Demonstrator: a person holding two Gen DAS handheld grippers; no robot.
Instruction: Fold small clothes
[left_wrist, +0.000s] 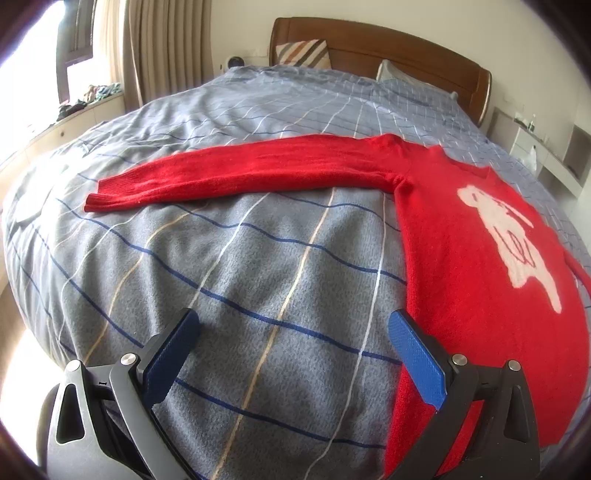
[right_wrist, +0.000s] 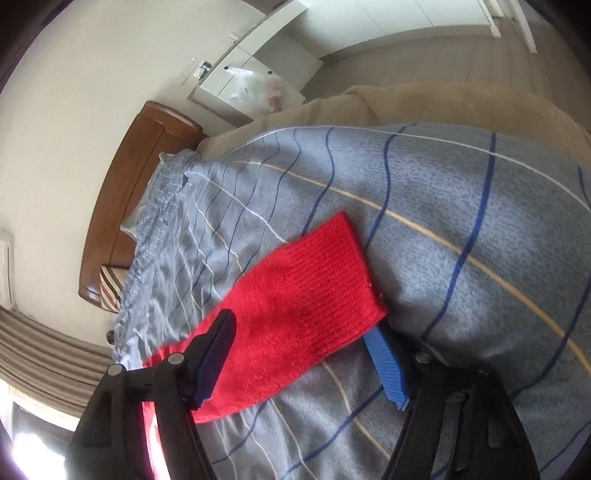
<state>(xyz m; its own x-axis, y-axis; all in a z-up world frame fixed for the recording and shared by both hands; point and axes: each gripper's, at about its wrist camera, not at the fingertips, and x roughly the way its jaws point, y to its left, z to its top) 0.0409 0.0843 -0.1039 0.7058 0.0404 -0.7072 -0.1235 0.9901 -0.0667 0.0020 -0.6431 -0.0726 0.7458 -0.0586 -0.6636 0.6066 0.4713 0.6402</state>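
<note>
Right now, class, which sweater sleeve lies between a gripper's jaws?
The sleeve cuff in the right wrist view, between the right gripper's jaws; the long sleeve lies far from the left gripper.
</note>
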